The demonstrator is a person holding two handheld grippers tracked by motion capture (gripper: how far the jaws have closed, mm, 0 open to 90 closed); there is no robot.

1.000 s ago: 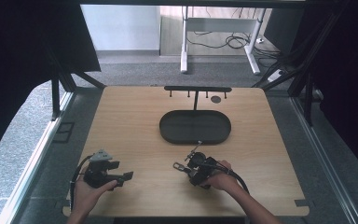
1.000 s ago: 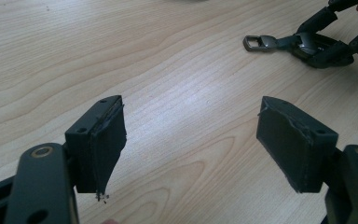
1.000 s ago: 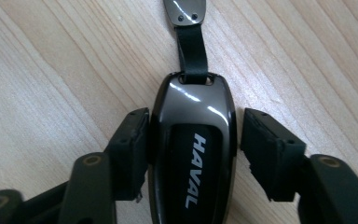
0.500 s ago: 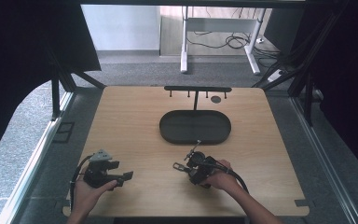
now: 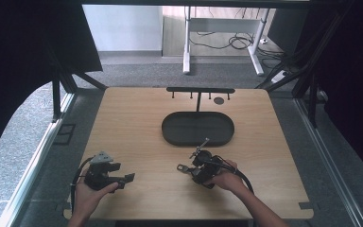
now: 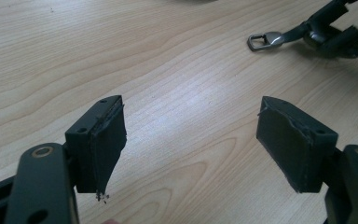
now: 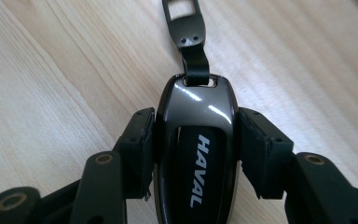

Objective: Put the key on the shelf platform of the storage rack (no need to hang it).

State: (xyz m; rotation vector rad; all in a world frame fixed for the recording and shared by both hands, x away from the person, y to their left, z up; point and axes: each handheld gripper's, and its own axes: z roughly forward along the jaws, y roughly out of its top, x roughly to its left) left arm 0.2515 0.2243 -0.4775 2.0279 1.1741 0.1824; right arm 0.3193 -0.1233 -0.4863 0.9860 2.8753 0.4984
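Left hand (image 5: 87, 194) near the table's near left edge, holding the left gripper (image 5: 127, 178) low, jaws spread wide apart and pointing right. Right hand (image 5: 227, 178) near centre-right, right gripper (image 5: 192, 169) aimed left, jaws clamped on a dark key fob (image 7: 196, 154).

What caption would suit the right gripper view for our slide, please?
Right gripper shut on a HAVAL car key above the wooden table.
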